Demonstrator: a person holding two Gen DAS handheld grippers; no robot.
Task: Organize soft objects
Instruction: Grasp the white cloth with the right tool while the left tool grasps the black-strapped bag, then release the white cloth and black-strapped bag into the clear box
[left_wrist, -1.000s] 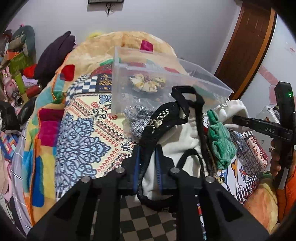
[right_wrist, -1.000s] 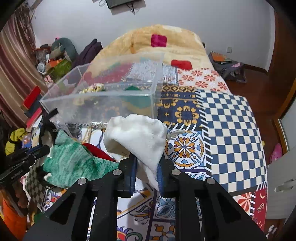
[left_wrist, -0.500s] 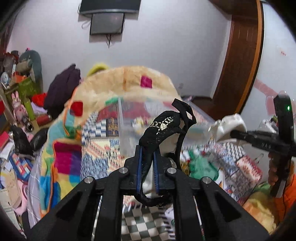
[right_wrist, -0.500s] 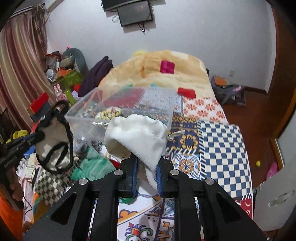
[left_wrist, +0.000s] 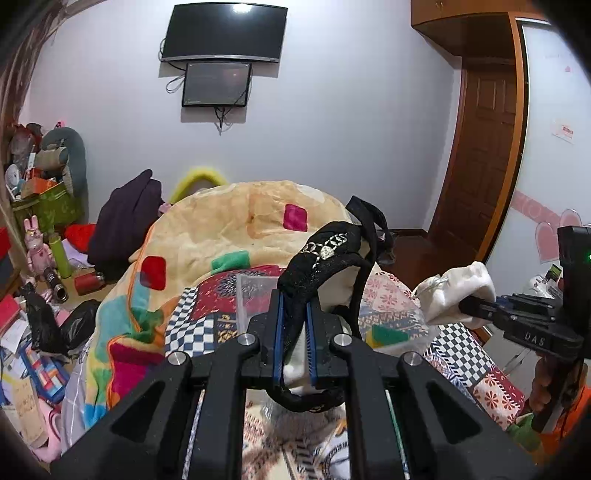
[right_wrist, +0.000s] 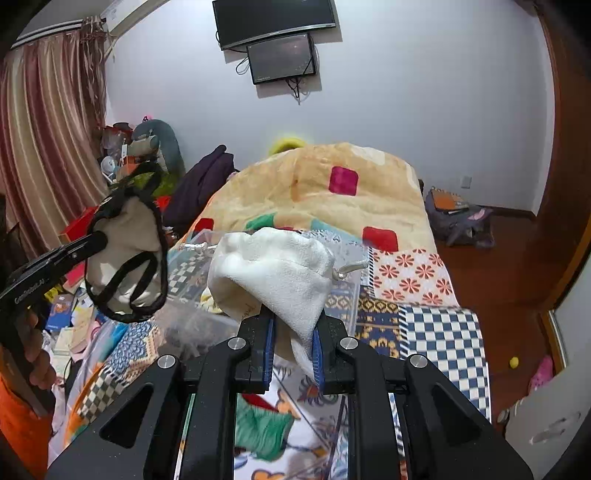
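Left gripper (left_wrist: 294, 345): raised above the bed, jaws pressed together on a cream pouch with black straps (right_wrist: 127, 254); the straps looped up past the fingers and down below them, the cream body hanging beneath.

Right gripper (right_wrist: 293, 345): also raised, pinching a white drawstring pouch (right_wrist: 275, 271) by its lower corner; the pouch's body stood up above the fingers, its cord ends sticking out to either side. From the left wrist view the same pouch showed at the far right, well apart from the strapped one.

Clear plastic box (right_wrist: 192, 258): on the bed beyond both grippers, largely hidden behind the two held pouches; contents could not be made out.

Green knitted item (right_wrist: 262, 430): lying on the bedspread below the right gripper, partly blurred.

Patchwork bedspread (right_wrist: 439, 332): checked, floral and geometric panels, covering the near half of the bed.

Tan blanket (left_wrist: 229, 225): heaped at the far end, with red, pink and green squares.

Dark garment (left_wrist: 125, 221): piled at the bed's left side.

Two screens (left_wrist: 221, 55): mounted on the far wall, one under the other.

Striped curtain (right_wrist: 40, 147): at far left.

Wooden door (left_wrist: 480, 155): at right.

Floor clutter (left_wrist: 44, 266): toys, bottles and black bags to the bed's left.

Bag (right_wrist: 458, 218): on the floor to the bed's right.
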